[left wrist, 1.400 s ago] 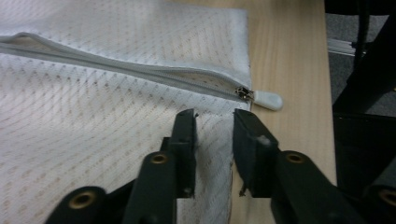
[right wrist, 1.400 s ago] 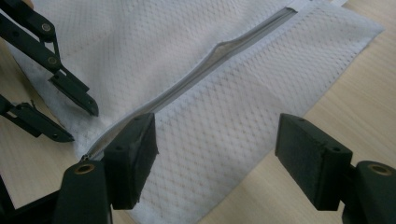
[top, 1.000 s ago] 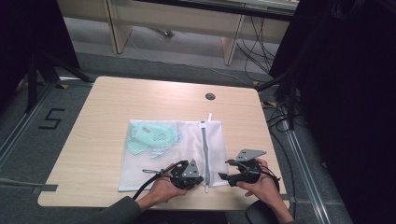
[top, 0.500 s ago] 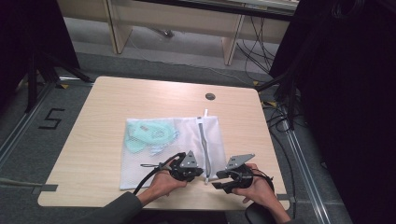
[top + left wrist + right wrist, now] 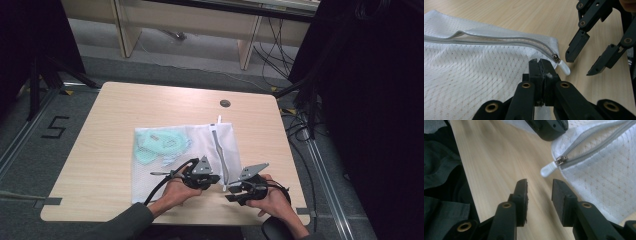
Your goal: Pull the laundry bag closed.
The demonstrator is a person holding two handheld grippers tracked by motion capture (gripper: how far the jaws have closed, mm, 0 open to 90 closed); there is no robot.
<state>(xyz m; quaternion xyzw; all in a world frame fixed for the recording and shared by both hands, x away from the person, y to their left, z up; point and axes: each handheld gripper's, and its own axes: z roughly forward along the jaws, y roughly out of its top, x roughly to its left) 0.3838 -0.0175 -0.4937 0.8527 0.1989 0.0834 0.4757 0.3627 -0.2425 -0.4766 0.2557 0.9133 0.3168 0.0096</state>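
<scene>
Right claw [image 5: 539,187] nearer, apart; left claw [image 5: 540,65] clamped on white mesh bag [image 5: 474,72]

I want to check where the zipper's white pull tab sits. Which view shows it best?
The right gripper view: the white pull tab lies sharp and unblocked off the mesh bag corner, ahead of the open right gripper. The left gripper view shows it partly behind the left gripper. In the high view it is too small to tell.
</scene>
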